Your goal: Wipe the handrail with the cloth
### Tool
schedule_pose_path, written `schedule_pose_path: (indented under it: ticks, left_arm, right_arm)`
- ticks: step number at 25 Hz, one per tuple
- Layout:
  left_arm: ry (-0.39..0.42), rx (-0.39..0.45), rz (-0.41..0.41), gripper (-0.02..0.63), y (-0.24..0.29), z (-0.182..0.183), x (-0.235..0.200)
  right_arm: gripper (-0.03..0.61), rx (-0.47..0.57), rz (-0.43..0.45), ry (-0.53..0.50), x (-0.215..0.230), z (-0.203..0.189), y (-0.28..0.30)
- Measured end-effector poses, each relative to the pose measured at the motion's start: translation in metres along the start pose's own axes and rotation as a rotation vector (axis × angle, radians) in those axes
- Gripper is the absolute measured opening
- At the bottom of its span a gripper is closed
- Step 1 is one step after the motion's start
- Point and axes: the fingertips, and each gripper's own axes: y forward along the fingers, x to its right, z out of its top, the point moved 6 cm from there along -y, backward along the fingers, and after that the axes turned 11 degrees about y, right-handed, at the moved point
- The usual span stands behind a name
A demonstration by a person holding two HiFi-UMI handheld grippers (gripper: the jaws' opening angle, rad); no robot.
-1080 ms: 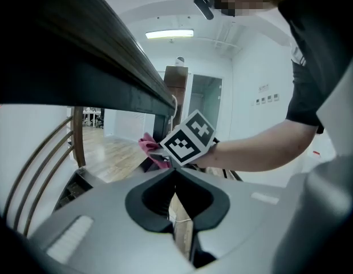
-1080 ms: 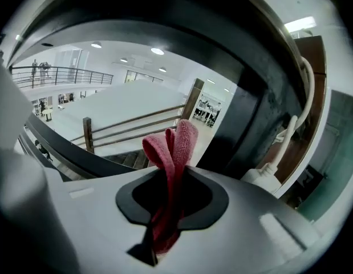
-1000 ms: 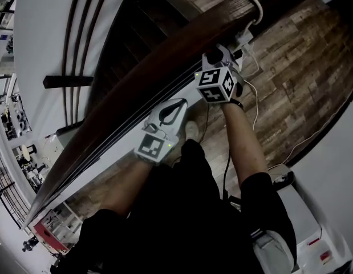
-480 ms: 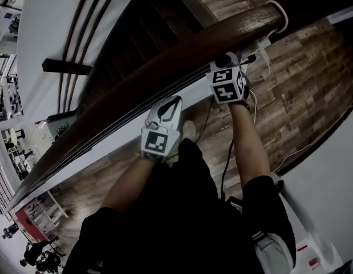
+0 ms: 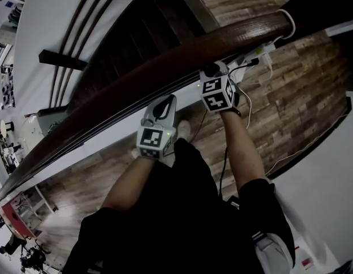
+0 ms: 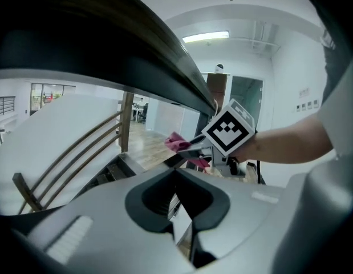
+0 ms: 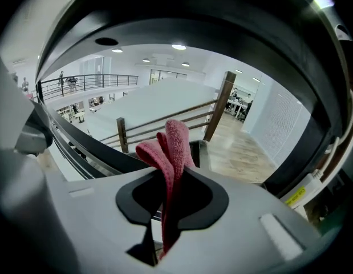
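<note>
The dark wooden handrail [image 5: 165, 61] runs diagonally from lower left to upper right. My right gripper [image 5: 213, 72] is pressed up under its near edge and is shut on a pink cloth [image 7: 171, 144], whose folds stick up out of the jaws. The rail's dark underside [image 7: 233, 33] arches over it. My left gripper [image 5: 167, 103] hangs just below the rail, left of the right one, shut with nothing in it. From the left gripper [image 6: 175, 173] view, the right gripper's marker cube [image 6: 228, 127] and the cloth [image 6: 177, 141] sit under the rail [image 6: 108, 44].
Beyond the rail a dark staircase [image 5: 130, 33] drops beside a white wall with a wall-mounted railing [image 5: 73, 44]. White cables [image 5: 282, 24] loop at the rail's upper end. Wood floor [image 5: 279, 96] and the person's shoe [image 5: 183, 131] lie below.
The right gripper with the cloth has slid a little down the rail, away from its upper end. The left gripper has stayed close below the rail.
</note>
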Motion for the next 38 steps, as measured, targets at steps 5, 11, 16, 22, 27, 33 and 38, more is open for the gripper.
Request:
schedule_pose_path:
  ticks: [5, 11, 16, 22, 27, 33, 38]
  left_arm:
    - [-0.023, 0.005, 0.05, 0.0, -0.014, -0.006, -0.006]
    - [-0.051, 0.004, 0.105, 0.0, -0.039, -0.019, -0.024]
    - [-0.067, -0.006, 0.182, 0.0, -0.067, -0.03, -0.045]
    - [-0.144, 0.001, 0.227, 0.0, -0.088, -0.041, -0.06]
    - [-0.215, -0.013, 0.279, 0.0, -0.107, -0.056, -0.074]
    - [-0.247, -0.029, 0.314, 0.0, -0.131, -0.067, -0.088]
    - [-0.266, -0.034, 0.366, 0.0, -0.153, -0.077, -0.103]
  right_arm:
    - [0.052, -0.011, 0.02, -0.005, -0.017, -0.005, -0.003]
    - [0.052, -0.039, 0.059, -0.05, -0.04, -0.004, 0.003]
    - [0.052, -0.058, 0.073, -0.078, -0.069, -0.001, 0.006]
    - [0.052, -0.077, 0.096, -0.102, -0.102, -0.001, 0.009]
    - [0.052, -0.08, 0.123, -0.129, -0.133, -0.001, 0.012]
    - [0.052, -0.083, 0.171, -0.187, -0.177, -0.001, 0.016]
    - [0.052, -0.09, 0.213, -0.231, -0.21, 0.003, 0.019]
